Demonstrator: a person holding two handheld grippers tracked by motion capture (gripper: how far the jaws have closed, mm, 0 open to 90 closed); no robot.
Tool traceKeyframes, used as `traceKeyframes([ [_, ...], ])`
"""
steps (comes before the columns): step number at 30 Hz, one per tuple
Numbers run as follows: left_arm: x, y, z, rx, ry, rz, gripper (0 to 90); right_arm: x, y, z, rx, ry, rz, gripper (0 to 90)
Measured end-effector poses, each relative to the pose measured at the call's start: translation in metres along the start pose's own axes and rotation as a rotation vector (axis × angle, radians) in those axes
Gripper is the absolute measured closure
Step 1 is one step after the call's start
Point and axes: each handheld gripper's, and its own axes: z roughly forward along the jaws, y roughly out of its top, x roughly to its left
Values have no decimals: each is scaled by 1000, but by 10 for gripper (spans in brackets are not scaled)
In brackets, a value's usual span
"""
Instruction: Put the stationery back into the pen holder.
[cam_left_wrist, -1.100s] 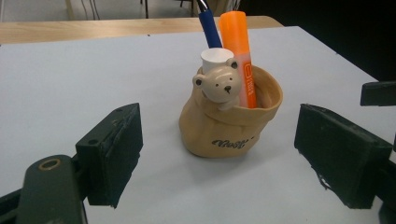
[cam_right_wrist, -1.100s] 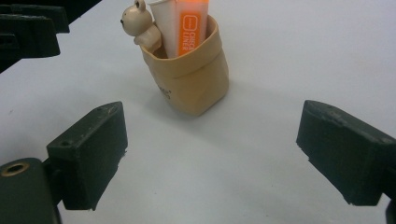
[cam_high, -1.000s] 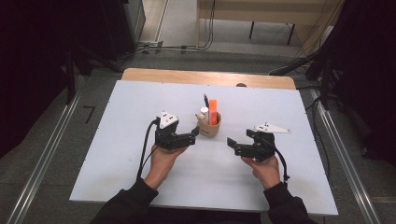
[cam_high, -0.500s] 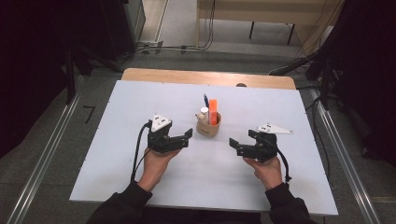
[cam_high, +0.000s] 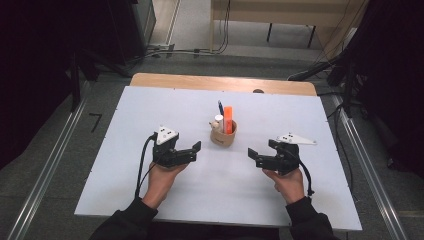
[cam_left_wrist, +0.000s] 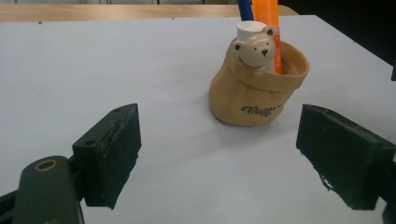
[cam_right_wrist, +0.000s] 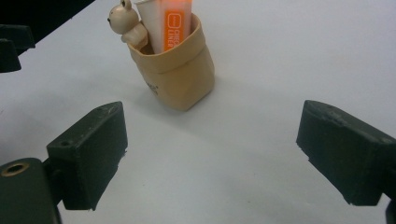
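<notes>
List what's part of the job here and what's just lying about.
In play:
tan pouch holder, between both grippers
orange marker, upright in it
blue pen, upright in it
bear-topped item at its rim
left gripper, jaws open
right gripper, jaws open

Just there:
white table
wooden strip at the far edge
floor cables behind

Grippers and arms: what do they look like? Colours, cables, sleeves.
Both the left gripper and right gripper are black, each with two blocky flat-faced jaws and a pale grey three-cornered plate on top. A black cable trails from each. The person wears dark long sleeves.
</notes>
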Motion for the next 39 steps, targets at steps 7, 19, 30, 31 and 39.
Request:
traceKeyframes([
  [7,4,-1,-4,-8,5,-8,125,-2,-1,-3,-4,-8,1,71],
  [19,14,-7,-9,10,27,-12,126,-8,-2,-8,-8,-21,12,71],
  [30,21,-11,-18,11,33,-28,125,-10,-4,-11,-7,-27,17,71],
  [31,22,-12,-19,8,35,-31,125,-11,-4,-11,-8,-27,17,71],
  [39,30,-15,-24,13,58,-38,121,-14,-6,-14,-8,-37,25,71],
])
